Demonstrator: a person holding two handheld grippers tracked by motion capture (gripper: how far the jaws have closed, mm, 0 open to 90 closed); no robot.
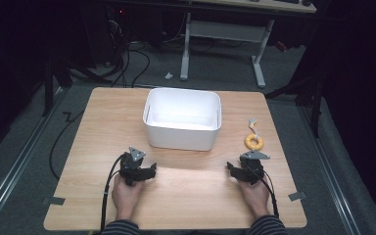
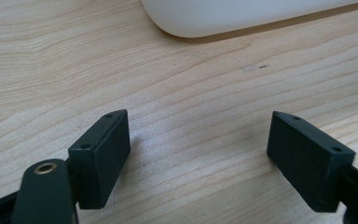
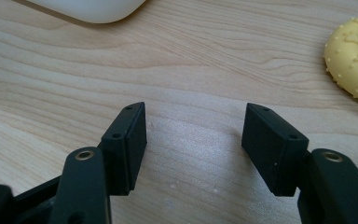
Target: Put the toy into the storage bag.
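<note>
Table [image 1: 186,196]: yellow ring [image 1: 253,142] just beyond right gripper [image 1: 237,171], apparently untouched.

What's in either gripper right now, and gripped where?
Nothing. The left gripper and right gripper both have jaws open over bare table. The yellow ring lies untouched ahead of the right one.

We see our right gripper [image 3: 193,140] gaping over bare table [image 3: 191,60], a yellow ring [image 3: 354,60] right, a white tub [image 3: 93,8] top left
</note>
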